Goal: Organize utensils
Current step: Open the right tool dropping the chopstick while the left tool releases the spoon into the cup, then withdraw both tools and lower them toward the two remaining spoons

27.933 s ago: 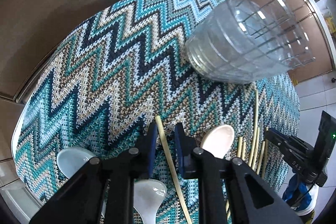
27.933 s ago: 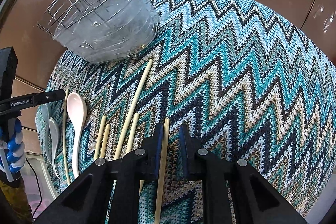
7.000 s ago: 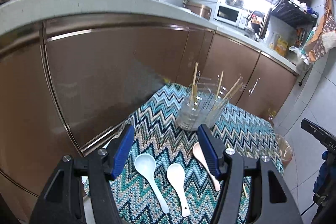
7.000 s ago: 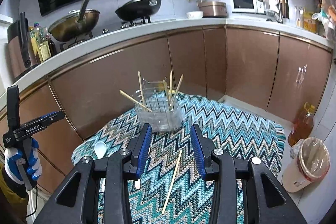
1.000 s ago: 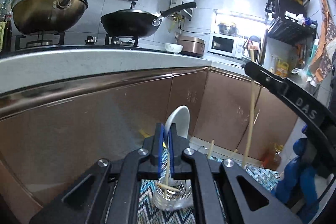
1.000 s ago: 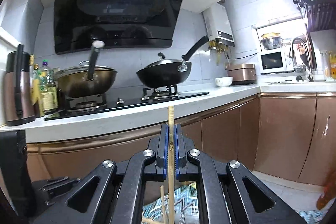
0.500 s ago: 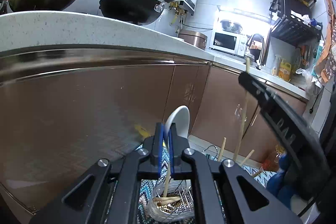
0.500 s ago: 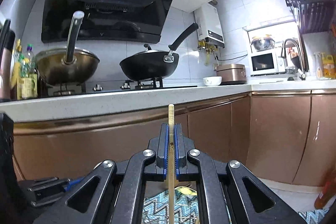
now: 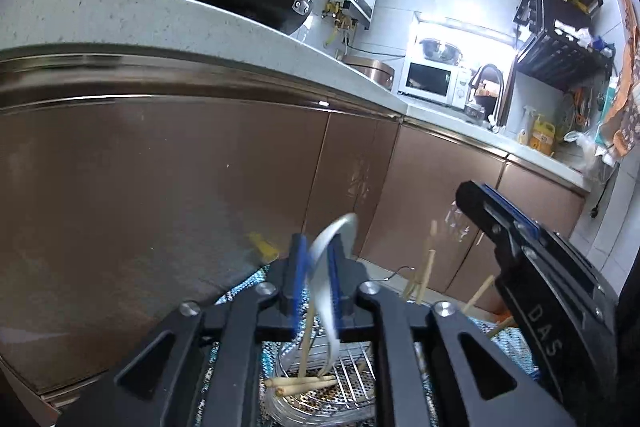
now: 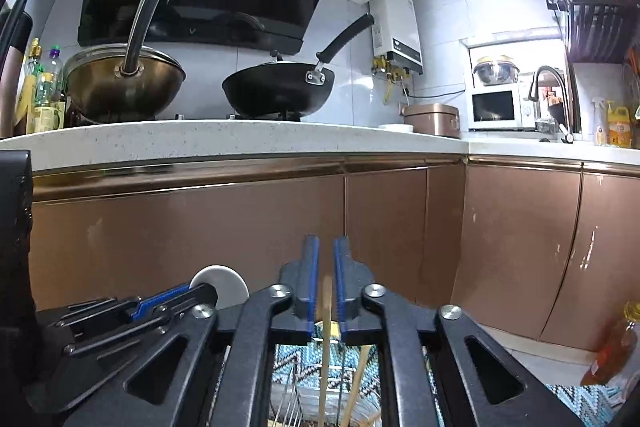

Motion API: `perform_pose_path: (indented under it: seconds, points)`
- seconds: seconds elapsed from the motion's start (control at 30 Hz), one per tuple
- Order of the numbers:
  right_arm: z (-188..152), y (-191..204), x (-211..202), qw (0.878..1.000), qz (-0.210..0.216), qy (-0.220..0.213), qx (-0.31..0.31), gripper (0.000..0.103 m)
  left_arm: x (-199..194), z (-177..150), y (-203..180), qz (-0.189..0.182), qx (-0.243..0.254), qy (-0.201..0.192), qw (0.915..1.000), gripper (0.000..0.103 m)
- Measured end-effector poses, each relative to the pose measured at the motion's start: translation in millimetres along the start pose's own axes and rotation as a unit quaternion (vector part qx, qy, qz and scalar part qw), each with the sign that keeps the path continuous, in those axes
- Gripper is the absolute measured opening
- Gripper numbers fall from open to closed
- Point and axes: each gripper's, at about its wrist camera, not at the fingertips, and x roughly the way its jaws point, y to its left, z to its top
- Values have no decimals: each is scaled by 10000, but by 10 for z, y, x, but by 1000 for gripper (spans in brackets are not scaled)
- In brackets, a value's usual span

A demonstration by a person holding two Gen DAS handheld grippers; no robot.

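Observation:
My left gripper [image 9: 317, 247] hovers above the clear utensil holder [image 9: 340, 379]; its jaws are opening. A white spoon [image 9: 325, 287], blurred and tilted, slips down between the blue pads, handle end inside the holder. Several chopsticks [image 9: 425, 269] stand in the holder and lie on its wire floor. My right gripper [image 10: 326, 251] is just right of the left one, over the same holder [image 10: 296, 387], jaws opening too. A blurred chopstick [image 10: 326, 327] hangs loose between its pads with a gap on each side. The spoon's bowl [image 10: 218, 283] shows behind the left gripper [image 10: 172, 301].
Brown cabinet fronts [image 10: 400, 227] rise close behind the holder under a white counter [image 10: 240, 135] with two pans. The zigzag cloth [image 10: 580, 399] covers the table below. An oil bottle [image 10: 612, 347] stands on the floor at the right.
Both grippers have sunk toward the holder and their pads have parted. The spoon and the chopstick, gripped upright before, now slide down blurred between the pads.

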Motion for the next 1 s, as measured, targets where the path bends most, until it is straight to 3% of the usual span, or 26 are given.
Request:
perform_pose_path:
  seconds: [0.03, 0.27, 0.4, 0.7, 1.0]
  points:
    - [17, -11, -35, 10000, -16, 3, 7, 18, -59, 23, 13, -30, -41, -72, 10000, 23]
    - [309, -4, -468, 9999, -41, -79, -130, 21, -653, 308, 51, -19, 34, -266, 9996, 31]
    - [486, -10, -880, 9997, -65, -95, -225, 33, -1164, 446, 111, 57, 287, -223, 9993, 40]
    - [497, -22, -1629, 9983, -1, 534, -231, 34, -2008, 360, 351, 139, 366, 73, 9992, 43]
    - [218, 34, -2172, 9922, -29, 1218, -282, 36, -2433, 159, 359, 79, 451, 371, 9983, 46]
